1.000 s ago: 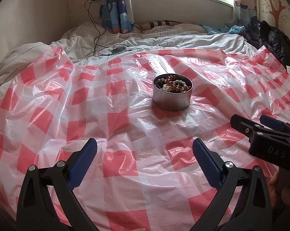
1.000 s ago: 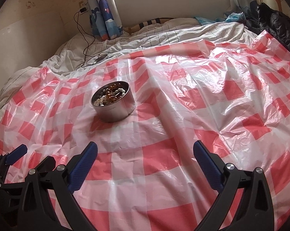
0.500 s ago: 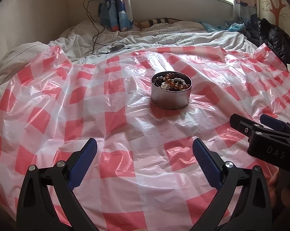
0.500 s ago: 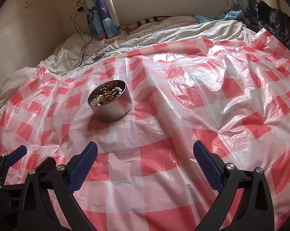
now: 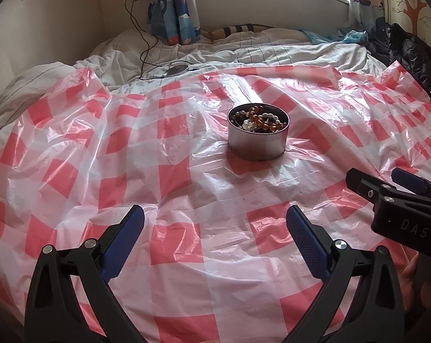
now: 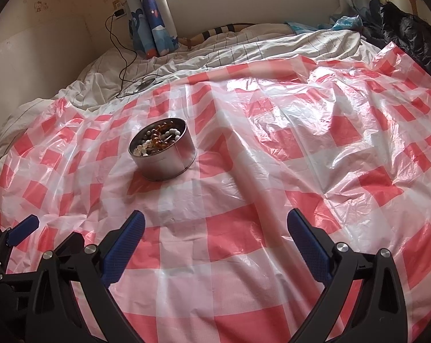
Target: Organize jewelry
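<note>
Bedroom setting, left wrist view: a red-and-white checked plastic sheet (image 5: 186, 177) covers a bed with rumpled white bedding (image 5: 244, 54) beneath a window flanked by a blue patterned curtain (image 5: 175, 8). A round metal tin (image 5: 257, 141) stands upright on the sheet near centre, holding beaded jewelry (image 5: 258, 121) in amber, white and dark beads. The left gripper (image 5: 215, 228) sits in the foreground with its blue-padded jaws spread wide, nothing between them, well short of the tin. The right gripper (image 5: 384, 183) enters from the right edge, seen side-on. A black cable (image 5: 146, 43) runs from a wall socket down to a small round device (image 5: 175, 70) on the bedding. Right wrist view: the same sheet (image 6: 272, 171) fills the frame; the tin (image 6: 166, 157) lies left of centre, its jewelry (image 6: 158, 140) visible inside. The right gripper (image 6: 215, 228) is likewise wide apart and empty, with the tin ahead and to its left. The left gripper (image 6: 35, 231) shows at the lower left corner, partly hidden. A black jacket (image 6: 409, 34) lies at the far right.
</note>
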### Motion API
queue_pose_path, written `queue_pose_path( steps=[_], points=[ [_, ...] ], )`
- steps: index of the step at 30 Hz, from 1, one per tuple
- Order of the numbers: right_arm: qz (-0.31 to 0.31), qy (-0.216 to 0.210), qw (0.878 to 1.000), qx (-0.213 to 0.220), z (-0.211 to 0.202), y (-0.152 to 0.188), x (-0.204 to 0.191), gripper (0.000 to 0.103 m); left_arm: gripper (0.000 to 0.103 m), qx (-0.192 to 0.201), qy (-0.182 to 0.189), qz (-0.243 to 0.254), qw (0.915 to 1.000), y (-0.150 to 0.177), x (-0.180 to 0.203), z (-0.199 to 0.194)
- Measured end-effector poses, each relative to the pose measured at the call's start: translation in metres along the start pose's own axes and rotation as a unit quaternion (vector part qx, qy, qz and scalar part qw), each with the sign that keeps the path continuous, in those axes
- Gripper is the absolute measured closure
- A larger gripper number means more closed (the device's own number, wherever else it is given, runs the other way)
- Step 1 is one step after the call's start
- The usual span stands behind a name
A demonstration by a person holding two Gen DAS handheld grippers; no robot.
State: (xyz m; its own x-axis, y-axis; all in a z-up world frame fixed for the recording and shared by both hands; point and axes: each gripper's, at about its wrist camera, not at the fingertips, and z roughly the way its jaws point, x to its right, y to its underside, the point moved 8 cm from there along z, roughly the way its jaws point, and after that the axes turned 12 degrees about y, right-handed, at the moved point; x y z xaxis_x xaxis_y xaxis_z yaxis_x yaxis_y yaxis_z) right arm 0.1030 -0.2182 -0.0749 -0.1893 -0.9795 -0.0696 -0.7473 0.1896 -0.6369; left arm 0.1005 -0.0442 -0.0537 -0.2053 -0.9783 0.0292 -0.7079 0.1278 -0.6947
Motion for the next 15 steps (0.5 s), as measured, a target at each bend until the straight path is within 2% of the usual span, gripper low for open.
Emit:
queue_pose_path(
  steps=[9, 15],
  points=[
    [0.0, 0.0, 1.0, -0.001, 0.0005, 0.0005, 0.0, 0.008, 0.008, -0.005, -0.006, 0.003, 1.0, 0.0008, 0.0003, 0.0025],
    [0.0, 0.0, 1.0, -0.002, 0.0016, 0.0012, 0.0009, 0.008, 0.008, -0.013, 0.009, -0.034, 0.9993, 0.0047, -0.0063, 0.0071]
  ],
)
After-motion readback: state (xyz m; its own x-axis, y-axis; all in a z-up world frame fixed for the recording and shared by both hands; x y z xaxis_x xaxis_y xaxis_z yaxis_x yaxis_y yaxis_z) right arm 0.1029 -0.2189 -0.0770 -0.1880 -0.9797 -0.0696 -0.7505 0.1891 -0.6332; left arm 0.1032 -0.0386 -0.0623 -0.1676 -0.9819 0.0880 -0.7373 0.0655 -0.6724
